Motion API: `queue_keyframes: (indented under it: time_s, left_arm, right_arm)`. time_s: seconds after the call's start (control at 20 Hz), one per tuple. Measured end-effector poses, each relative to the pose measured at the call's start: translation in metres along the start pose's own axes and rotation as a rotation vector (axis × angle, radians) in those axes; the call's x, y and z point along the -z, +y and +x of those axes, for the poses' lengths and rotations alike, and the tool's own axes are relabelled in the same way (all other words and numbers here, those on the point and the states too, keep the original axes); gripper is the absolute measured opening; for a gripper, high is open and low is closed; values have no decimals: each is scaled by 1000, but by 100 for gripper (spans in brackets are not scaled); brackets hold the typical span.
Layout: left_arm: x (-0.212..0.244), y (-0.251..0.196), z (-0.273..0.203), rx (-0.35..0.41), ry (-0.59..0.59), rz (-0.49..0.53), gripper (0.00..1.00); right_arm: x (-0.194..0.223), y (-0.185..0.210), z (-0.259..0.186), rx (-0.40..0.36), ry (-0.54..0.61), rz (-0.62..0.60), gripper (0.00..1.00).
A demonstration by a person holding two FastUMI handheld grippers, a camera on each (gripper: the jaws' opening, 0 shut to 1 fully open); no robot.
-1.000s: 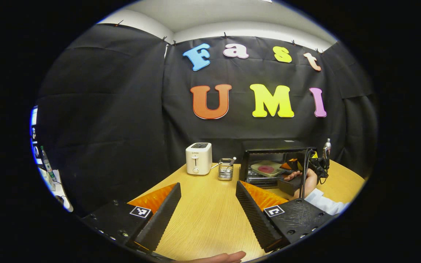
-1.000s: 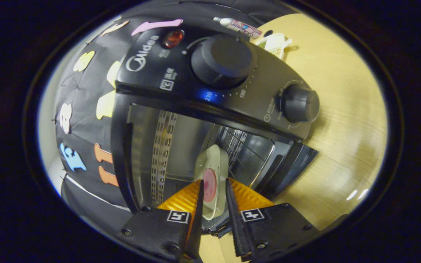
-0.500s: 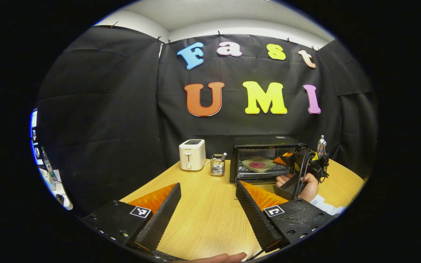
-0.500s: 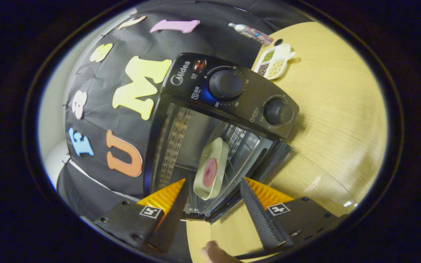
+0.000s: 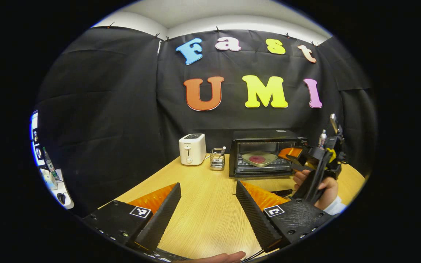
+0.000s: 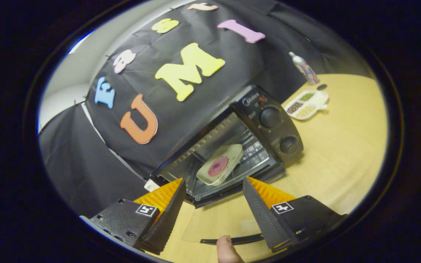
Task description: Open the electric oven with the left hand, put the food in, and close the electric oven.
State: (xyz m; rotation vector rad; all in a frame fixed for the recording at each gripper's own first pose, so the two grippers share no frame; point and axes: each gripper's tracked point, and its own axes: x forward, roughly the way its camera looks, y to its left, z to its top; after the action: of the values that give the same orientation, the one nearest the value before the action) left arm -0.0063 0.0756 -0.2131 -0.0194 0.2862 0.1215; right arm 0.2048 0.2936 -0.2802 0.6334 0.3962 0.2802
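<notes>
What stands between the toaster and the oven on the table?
A small wire rack holding utensils stands between the toaster and the oven, seen in the left gripper view.

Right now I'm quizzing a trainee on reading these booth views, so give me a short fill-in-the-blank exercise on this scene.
1. The tray of food rests on the rack inside the ____.
2. The oven door is ____.
3. The right gripper has its fingers ____, holding nothing.
4. Between the oven and the white toaster stands a small wire ____.

Missing words: oven; open; open; basket
</notes>
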Motion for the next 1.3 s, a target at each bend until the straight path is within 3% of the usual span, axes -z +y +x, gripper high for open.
queue_keyframes:
  time_s: [0.3, 0.35, 0.65, 0.8, 0.85, 0.9, 1.3]
  left_arm:
    - [21, -35, 17, 41, 78, -5, 96]
    - [25, -42, 19, 51, 91, 2, 96]
    - [42, -102, 37, 131, 142, 30, 96]
    - [56, -134, 49, 183, 185, 46, 96]
    - [61, -143, 54, 195, 200, 55, 96]
    - [67, -151, 59, 206, 217, 66, 96]
    - [119, -194, 86, 271, 391, 123, 96]
  right_arm:
    - [-56, 3, -69, -7, -94, -239, 99]
    - [-64, 5, -79, -15, -99, -267, 92]
    - [-131, -6, -155, 6, -160, -424, 92]
    - [-165, -14, -186, 5, -184, -469, 93]
    - [-178, -18, -197, 11, -202, -485, 99]
    - [-190, -22, -208, 20, -224, -500, 92]
    - [-267, -50, -283, 86, -371, -556, 94]
